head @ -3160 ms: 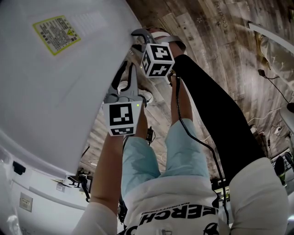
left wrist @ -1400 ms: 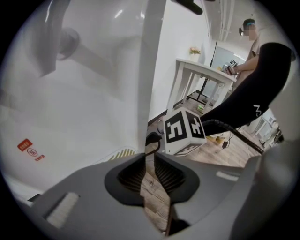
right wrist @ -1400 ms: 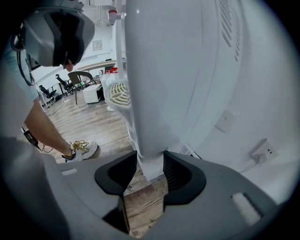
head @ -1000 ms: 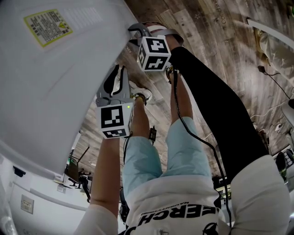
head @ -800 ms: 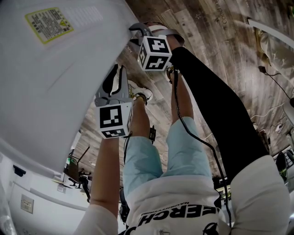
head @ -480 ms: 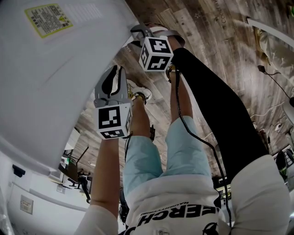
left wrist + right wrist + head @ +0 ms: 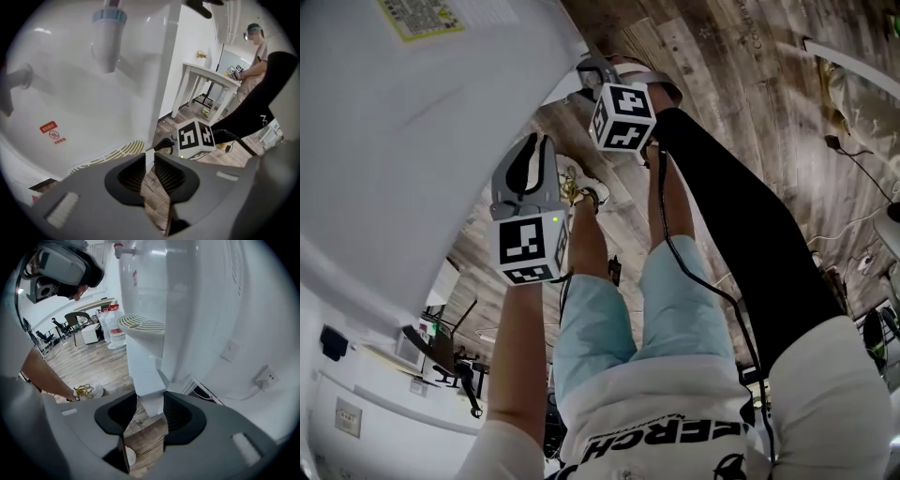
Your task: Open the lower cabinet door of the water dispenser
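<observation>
While the right hand-held gripper [image 7: 150,409] clamps the edge of the smooth white door [image 7: 146,373], low on the dispenser [image 7: 187,310] above plank floor [image 7: 145,437], the left hand-held gripper [image 7: 149,161] shows only 1 narrow slit between ribbed pads [image 7: 165,172].

Looking down at wood-plank floor [image 7: 741,66]: bearing white water dispenser [image 7: 412,141], yellow-laced sneaker [image 7: 581,192] near its base, black cable [image 7: 855,159] trailing at right.

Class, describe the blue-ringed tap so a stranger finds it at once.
Find the white dispenser. In the left gripper view, the tap hangs above its slotted drip tray. It wears a pale blue ring; the spout left of it is plain white.
</observation>
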Tool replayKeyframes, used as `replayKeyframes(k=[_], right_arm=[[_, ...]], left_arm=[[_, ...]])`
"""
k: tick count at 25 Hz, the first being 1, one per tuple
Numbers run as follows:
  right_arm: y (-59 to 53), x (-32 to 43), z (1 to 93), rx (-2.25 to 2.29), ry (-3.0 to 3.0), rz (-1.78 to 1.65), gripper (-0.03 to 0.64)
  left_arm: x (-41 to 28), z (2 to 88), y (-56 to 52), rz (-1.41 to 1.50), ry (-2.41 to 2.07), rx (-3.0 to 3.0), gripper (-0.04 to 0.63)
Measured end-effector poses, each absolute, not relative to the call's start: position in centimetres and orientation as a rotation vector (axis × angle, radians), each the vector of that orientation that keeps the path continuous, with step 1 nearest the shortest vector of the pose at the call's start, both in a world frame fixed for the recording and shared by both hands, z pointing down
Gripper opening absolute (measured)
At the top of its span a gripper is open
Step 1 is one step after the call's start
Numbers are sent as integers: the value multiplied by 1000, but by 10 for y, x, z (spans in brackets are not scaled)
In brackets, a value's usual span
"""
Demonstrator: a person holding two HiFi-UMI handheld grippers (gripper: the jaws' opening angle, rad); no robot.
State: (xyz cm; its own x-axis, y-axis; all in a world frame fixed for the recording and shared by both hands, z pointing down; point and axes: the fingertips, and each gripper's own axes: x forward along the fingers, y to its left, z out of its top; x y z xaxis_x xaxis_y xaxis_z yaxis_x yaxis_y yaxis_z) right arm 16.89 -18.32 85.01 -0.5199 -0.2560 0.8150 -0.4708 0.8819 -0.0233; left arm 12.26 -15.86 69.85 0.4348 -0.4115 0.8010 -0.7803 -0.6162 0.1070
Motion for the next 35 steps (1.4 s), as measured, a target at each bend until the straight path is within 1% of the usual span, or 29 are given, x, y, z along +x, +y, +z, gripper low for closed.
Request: replayKeyframes(k=[10, 17, 24, 29, 35], right_arm=[[-177, 168, 852, 618, -2064, 355, 172], [-162, 163, 851, 741, -2000, 446, 172], [-141, 160, 855, 819, -1926, 520, 172], [-118, 150, 854, 839, -1905, 586, 172], [-94, 143, 851, 830, -1881, 565, 172]], left_arm=[[112, 690, -164, 1025, -955, 2298, 60], [114, 683, -152, 1035, -802, 2420, 60], [101, 683, -137, 1035, -707, 2483, 60], [86, 677, -128, 1039, -707, 2493, 60], [76, 669, -118, 1018, -749, 2491, 60]])
